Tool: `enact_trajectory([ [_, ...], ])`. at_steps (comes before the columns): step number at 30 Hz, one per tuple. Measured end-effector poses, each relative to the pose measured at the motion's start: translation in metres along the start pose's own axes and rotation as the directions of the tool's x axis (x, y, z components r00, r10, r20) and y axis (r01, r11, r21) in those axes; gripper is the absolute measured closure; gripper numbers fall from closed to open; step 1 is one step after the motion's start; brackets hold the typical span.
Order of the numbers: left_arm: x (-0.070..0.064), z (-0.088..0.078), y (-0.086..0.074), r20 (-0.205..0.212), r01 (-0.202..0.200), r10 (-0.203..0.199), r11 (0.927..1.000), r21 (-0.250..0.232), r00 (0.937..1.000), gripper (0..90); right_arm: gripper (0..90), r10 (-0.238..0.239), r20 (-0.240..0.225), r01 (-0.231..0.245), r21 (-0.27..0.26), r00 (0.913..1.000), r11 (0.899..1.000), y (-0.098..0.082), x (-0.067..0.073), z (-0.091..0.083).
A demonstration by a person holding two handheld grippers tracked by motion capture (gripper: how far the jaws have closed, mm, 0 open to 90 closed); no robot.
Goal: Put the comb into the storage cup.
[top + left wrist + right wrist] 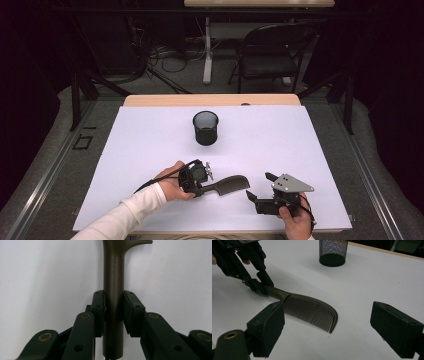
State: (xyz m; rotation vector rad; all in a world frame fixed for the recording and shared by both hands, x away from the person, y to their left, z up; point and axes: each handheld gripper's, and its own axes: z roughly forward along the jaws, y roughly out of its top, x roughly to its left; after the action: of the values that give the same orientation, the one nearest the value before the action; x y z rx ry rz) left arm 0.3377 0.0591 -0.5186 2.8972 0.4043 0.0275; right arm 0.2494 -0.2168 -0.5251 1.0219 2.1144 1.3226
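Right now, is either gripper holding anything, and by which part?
The left gripper is clamped on the comb by its handle. The right gripper is open and holds nothing.

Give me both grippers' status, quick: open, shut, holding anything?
Left gripper: shut on the comb, gripping its handle.
Right gripper: open, holding nothing, jaws wide apart near the comb's teeth.

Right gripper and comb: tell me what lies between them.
Nothing. In the right gripper view, bare white table runs from the open right gripper to the comb, whose handle the left gripper holds.
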Motion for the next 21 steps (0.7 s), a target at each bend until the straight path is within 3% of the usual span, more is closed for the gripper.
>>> enact_trajectory([
  [9, 0.005, -0.006, -0.005, -0.003, 0.038, -0.039, 0.9974, -0.061, 0.9993, 72.6, 12.2, 0.002, 0.001, -0.002, -0.007, 1.0, 1.0, 0.0, 0.0, 0.001],
  [21, 0.012, -0.016, -0.013, -0.016, 0.112, -0.116, 0.9789, -0.171, 0.9931, 72.6, 12.2, 0.003, 0.001, -0.003, -0.002, 1.0, 1.0, 0.0, 0.001, 0.001],
])
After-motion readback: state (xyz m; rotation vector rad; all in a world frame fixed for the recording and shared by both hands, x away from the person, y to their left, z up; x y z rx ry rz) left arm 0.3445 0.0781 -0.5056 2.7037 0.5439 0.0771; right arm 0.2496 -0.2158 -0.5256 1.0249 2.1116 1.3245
